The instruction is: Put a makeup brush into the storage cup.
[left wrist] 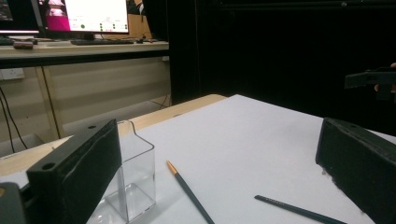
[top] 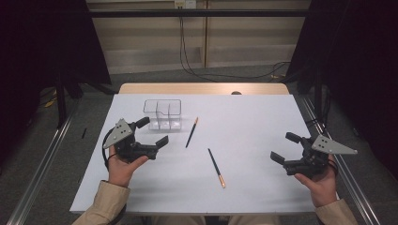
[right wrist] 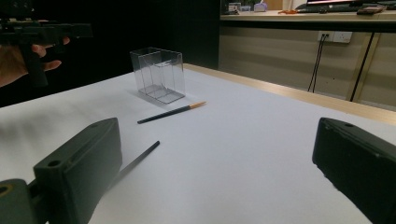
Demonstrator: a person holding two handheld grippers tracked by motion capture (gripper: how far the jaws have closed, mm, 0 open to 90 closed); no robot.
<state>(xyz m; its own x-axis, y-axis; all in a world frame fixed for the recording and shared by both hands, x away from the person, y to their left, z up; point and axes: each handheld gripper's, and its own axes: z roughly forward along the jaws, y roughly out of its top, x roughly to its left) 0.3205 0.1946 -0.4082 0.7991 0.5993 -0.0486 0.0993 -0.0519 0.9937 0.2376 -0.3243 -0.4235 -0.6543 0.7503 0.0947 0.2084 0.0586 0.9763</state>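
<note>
Two pencils (top: 192, 132) between the open left claw (top: 152, 131) and right claw (top: 285, 146).

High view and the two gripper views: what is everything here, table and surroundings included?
pencils: 2, dark with orange-tan ends, lying apart on the table; one beside the clear box, one nearer the person
clear box: 1, see-through, divided into compartments, upright toward the far left of the table, nothing visible inside
table: 1, white top with a wooden far edge
monitor: 1, lit, on a desk behind the table
cables: several, black, down the wall and along the floor
left gripper: 1, black, jaws open, beside the clear box
right gripper: 1, black, jaws open, at the table's right edge
hands: 2, tan sleeves, left, right
</note>
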